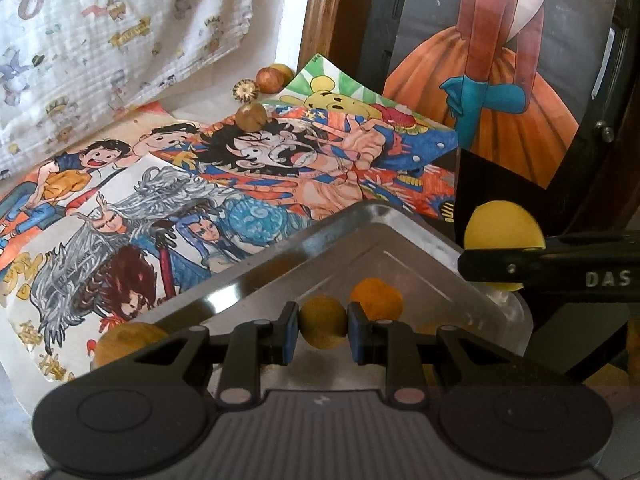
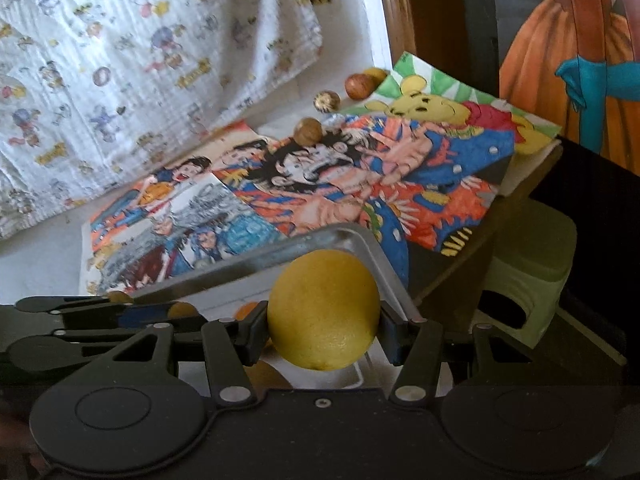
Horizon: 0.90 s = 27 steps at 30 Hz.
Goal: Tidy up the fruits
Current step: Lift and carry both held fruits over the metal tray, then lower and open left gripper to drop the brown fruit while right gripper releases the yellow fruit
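A: At left, what does the left claw (image 1: 323, 328) grip?
B: A small olive-yellow fruit (image 1: 323, 327), clamped above the metal tray (image 1: 280, 256).
A: And at right?
B: The right claw (image 2: 324, 328) pinches a lemon (image 2: 324, 316) over the tray's corner.

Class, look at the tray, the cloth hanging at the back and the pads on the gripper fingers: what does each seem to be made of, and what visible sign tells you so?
Tray: likely metal, perhaps steel; grey, shiny, with mirror-like reflections along its rim.
Cloth: woven fabric, matte, crinkled, printed with cartoon figures; it hangs in soft folds.
Pads on the left gripper's fingers: probably rubber or soft plastic; dull blue, unlike the black, harder-looking arms.
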Available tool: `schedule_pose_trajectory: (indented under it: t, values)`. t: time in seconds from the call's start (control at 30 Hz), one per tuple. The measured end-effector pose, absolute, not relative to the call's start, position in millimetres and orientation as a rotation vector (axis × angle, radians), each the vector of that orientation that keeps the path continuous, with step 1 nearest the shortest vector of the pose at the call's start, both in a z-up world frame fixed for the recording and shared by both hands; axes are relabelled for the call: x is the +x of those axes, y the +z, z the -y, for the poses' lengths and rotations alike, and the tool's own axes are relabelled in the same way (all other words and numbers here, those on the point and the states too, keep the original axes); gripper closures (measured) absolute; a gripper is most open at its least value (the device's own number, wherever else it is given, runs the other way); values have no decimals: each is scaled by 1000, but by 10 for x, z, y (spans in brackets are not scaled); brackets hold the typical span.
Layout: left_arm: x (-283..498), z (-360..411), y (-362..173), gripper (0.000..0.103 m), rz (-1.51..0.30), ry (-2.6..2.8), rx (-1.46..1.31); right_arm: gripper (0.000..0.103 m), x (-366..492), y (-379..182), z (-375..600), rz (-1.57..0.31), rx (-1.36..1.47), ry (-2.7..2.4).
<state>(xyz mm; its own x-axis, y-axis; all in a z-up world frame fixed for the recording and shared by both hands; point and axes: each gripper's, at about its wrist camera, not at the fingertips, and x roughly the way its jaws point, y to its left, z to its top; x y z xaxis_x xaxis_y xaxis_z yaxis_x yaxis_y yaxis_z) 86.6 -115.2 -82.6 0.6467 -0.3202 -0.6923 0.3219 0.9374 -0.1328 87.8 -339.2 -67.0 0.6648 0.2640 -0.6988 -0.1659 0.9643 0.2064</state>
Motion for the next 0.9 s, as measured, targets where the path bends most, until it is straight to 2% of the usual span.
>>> schedule_pose_trajectory:
  t: [0.9]
  values:
    - [843, 1142, -1015, 75, -859, -353, 11, 46, 1129, -1043, 3249, -901, 120, 255]
